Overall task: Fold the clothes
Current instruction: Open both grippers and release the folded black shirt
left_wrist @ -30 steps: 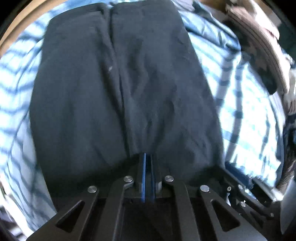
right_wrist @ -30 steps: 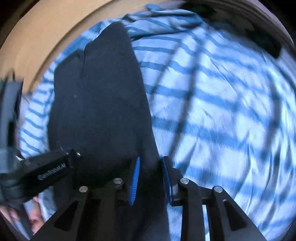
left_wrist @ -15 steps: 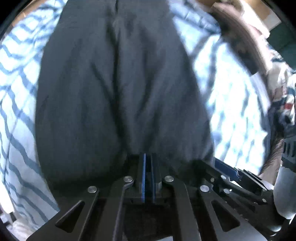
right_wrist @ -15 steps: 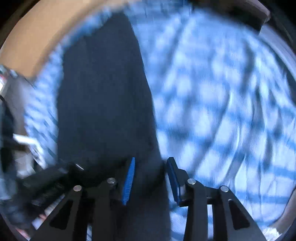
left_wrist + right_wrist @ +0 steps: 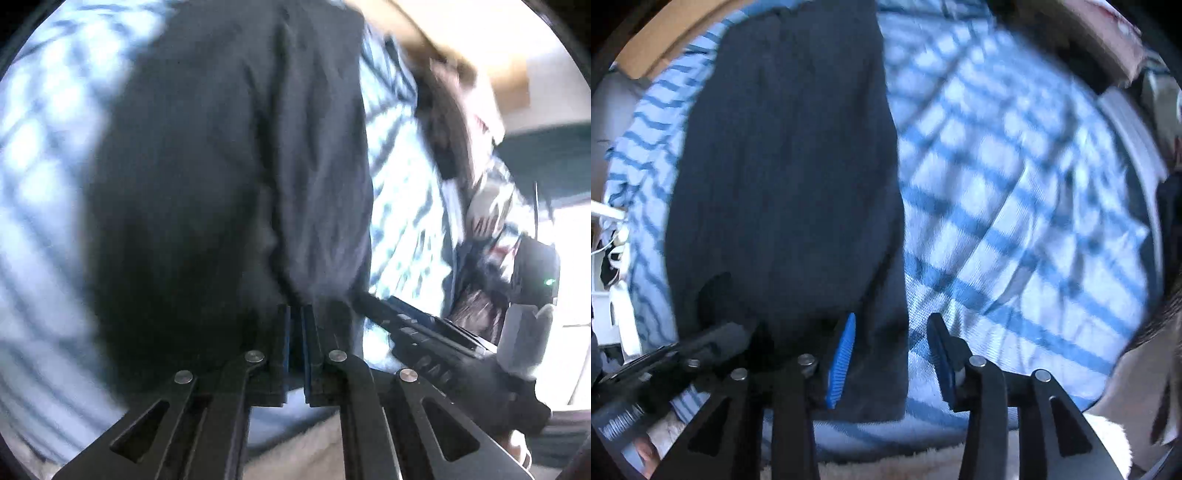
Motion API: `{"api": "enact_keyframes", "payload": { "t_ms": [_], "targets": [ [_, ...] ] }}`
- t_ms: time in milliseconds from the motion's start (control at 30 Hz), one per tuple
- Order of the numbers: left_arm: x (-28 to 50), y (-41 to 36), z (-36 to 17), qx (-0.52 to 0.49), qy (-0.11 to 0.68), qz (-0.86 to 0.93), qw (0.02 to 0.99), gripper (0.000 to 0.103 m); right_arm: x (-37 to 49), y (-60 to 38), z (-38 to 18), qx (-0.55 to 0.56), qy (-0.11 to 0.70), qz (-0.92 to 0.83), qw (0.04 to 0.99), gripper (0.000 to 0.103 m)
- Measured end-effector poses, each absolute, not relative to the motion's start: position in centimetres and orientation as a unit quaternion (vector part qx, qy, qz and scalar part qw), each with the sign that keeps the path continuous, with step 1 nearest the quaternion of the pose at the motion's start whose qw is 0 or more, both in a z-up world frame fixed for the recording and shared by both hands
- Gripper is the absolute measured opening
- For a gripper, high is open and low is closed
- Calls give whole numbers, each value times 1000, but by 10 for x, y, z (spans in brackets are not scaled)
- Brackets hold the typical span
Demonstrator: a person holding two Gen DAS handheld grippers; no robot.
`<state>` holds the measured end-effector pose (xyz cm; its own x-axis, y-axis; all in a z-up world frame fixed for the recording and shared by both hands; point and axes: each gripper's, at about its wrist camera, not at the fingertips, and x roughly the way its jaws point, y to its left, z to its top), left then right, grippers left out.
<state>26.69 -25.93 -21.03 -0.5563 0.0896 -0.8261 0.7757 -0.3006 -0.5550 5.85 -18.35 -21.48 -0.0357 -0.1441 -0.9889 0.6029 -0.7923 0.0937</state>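
Observation:
A dark navy garment (image 5: 221, 166) lies lengthwise on a blue-and-white checked sheet (image 5: 1015, 192). My left gripper (image 5: 294, 314) is shut on the garment's near edge, and creases in the cloth run up from its tips. The right gripper (image 5: 890, 332) points down at the garment's (image 5: 783, 166) near right corner. Its jaws are opening; the cloth's edge lies loose between the blue pads (image 5: 842, 362), which do not press on it. Each view shows the other tool: the right one (image 5: 424, 339) beside my left, the left one (image 5: 665, 362) at the lower left.
A blurred heap of brown and patterned clothes (image 5: 461, 140) sits at the sheet's right side. A tan wooden board (image 5: 646, 51) runs behind the bed. A fluffy white rug (image 5: 923, 461) shows below the near edge.
The right gripper's jaws have spread apart and let go of the garment's edge. The left gripper, still shut, has swung sideways, so the garment now sits left and the clothes heap nearer.

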Motion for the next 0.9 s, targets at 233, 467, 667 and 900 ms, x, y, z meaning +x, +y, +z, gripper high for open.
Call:
{"api": "enact_keyframes", "payload": {
  "t_ms": [233, 467, 667, 900],
  "targets": [
    [348, -279, -215, 321, 621, -657, 283, 53, 64, -165, -216, 680, 76, -684, 254, 55],
    [367, -259, -258, 291, 700, -606, 240, 53, 80, -163, -198, 650, 54, -703, 284, 56],
    [380, -248, -270, 235, 728, -592, 256, 53, 62, -161, -213, 671, 53, -707, 218, 71],
    [378, -241, -267, 243, 716, -593, 275, 53, 40, -164, -259, 733, 59, -652, 188, 72]
  ]
}}
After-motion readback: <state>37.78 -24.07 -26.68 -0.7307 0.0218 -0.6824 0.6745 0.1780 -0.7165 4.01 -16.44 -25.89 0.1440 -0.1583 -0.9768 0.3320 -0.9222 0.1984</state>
